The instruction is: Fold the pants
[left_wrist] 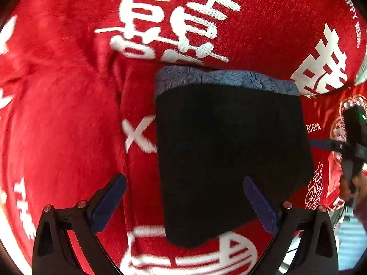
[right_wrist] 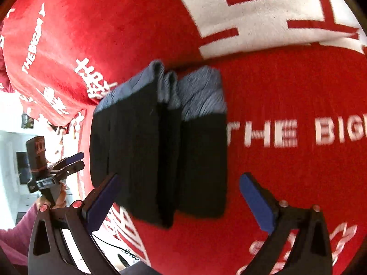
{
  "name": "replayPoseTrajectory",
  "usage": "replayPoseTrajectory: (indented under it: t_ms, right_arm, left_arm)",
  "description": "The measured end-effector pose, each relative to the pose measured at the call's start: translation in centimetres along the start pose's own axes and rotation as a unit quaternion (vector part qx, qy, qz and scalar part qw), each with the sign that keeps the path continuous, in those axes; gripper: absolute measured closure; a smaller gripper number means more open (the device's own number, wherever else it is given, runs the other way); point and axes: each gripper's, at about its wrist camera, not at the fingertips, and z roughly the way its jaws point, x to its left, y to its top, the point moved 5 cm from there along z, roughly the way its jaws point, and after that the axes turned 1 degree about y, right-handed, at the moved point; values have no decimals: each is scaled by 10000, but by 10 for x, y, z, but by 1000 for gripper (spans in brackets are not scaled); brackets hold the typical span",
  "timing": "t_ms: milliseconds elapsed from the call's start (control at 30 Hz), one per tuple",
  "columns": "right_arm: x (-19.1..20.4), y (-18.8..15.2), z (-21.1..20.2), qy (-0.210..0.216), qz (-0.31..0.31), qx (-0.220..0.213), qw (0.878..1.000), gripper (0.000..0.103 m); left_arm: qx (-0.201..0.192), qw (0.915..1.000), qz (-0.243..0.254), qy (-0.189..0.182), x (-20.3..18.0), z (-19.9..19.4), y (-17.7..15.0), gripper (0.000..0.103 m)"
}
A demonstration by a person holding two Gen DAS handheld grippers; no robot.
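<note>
Lying folded on the red plush blanket with white lettering (left_wrist: 57, 114), the black pants with a grey-blue waistband (left_wrist: 229, 151) show blurred layer edges. Left gripper (left_wrist: 183, 204) and right gripper (right_wrist: 179, 201) hover spread wide, empty.

Your left wrist camera is looking steeply down, close over the folded pants (left_wrist: 231, 151) on the red blanket (left_wrist: 57, 114). Your right one is facing the same bundle (both views are sharing it), catching the left gripper (right_wrist: 79, 160) at its left edge.
</note>
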Motion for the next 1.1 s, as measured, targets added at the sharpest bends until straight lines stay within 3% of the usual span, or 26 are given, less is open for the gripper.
replayPoseTrajectory:
  t_ms: [167, 333, 567, 633, 667, 700, 800, 967, 1100]
  right_arm:
    - [-24, 11, 20, 775, 336, 267, 9961, 0]
    - [-16, 17, 37, 1634, 218, 423, 9854, 0]
    - [-7, 27, 50, 1730, 296, 389, 9837, 2]
    - [-6, 23, 49, 1392, 231, 405, 9892, 18]
    - [-6, 22, 48, 1210, 213, 404, 9916, 26]
    - [-8, 20, 46, 1167, 297, 426, 9918, 41]
    - [-9, 17, 36, 1427, 507, 333, 9879, 63]
    - [12, 3, 20, 1753, 564, 249, 9826, 66]
    - [36, -26, 7, 2002, 632, 290, 9773, 66]
  left_arm:
    - [261, 9985, 54, -473, 8, 32, 9, 1]
    - [316, 9944, -40, -1008, 8, 49, 16, 1]
    - [278, 9883, -434, -1433, 2, 66, 12, 1]
    - [-16, 9865, -419, -1582, -6, 61, 14, 22]
    - [-104, 9880, -395, -1486, -11, 55, 13, 22]
    - [-171, 9891, -321, -1424, -15, 50, 11, 31]
    - [-323, 9915, -138, -1256, -29, 34, 9, 42]
    - [-367, 9910, -113, -1283, -39, 10, -1, 45]
    - [-358, 9933, -17, -1095, -47, -16, -28, 45]
